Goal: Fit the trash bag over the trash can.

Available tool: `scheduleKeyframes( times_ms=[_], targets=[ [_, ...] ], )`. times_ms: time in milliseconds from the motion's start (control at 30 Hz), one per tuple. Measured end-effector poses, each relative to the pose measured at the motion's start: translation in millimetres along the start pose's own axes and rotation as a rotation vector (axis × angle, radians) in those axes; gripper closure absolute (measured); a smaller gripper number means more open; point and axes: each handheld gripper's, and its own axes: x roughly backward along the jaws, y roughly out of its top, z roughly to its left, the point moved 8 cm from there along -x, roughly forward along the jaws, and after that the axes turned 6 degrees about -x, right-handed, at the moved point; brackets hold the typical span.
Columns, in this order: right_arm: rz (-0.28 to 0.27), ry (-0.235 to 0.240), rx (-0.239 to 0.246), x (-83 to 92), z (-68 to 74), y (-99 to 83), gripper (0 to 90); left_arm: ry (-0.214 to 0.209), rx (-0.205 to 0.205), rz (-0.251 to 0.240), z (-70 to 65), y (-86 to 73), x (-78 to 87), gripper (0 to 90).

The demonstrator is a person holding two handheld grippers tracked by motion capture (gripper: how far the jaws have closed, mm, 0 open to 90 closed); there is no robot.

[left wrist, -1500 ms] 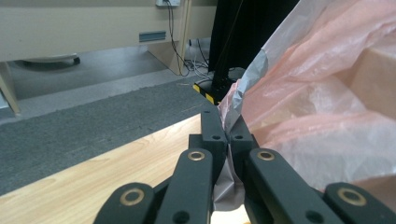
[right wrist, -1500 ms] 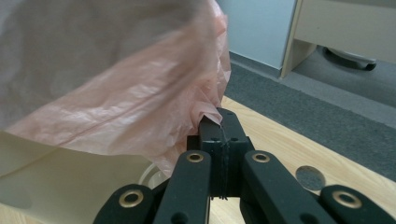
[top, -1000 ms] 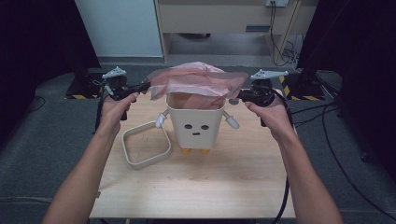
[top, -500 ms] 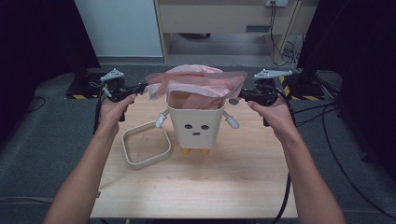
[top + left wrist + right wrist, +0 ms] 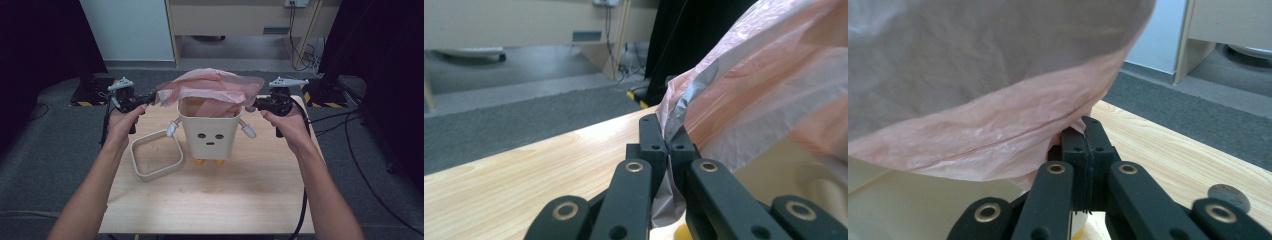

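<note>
A: Where is the pink plastic bag (image 5: 210, 87)?

B: Stretched over the mouth of the cream face-printed bin (image 5: 208, 135), part of it hanging inside, on the wooden table (image 5: 210, 200).

A: And the tongs?

B: The left gripper (image 5: 151, 98) pinches the bag's left edge; the right gripper (image 5: 251, 106) pinches its right edge. Both jaw pairs are clamped tight on the film.

A: Anything else?

B: A cream square ring frame (image 5: 156, 155) lies just beside the bin.

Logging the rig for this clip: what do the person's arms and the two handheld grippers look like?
Bare forearms, no sleeves in view. The left gripper and right gripper are black, each topped by a grey three-cornered plate, each trailing a black cable. In the gripper views, the black jaw linkages carry brass-coloured pivot rings.
</note>
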Motion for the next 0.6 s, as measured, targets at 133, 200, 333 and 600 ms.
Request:
scheduleKeyframes(
  times_ms=[133,200,333,600],
  targets=[
    [-0.015,-0.018,0.000,5.9,-2.9,1.2,76.6,-0.001,-0.015,-0.006,-3.5,4.7,4.0,89.2],
    [-0.026,-0.031,-0.006,9.6,-4.5,2.5,68.4,0.001,-0.019,-0.014,-5.0,8.8,5.6,89.1],
    [-0.052,-0.042,-0.007,19.3,-6.6,5.6,55.0,0.006,-0.025,-0.020,-6.0,13.0,5.9,89.1],
    [-0.114,-0.031,-0.014,41.4,-8.2,13.1,37.3,0.012,-0.026,-0.014,-5.6,13.8,0.3,89.1]
  ],
)
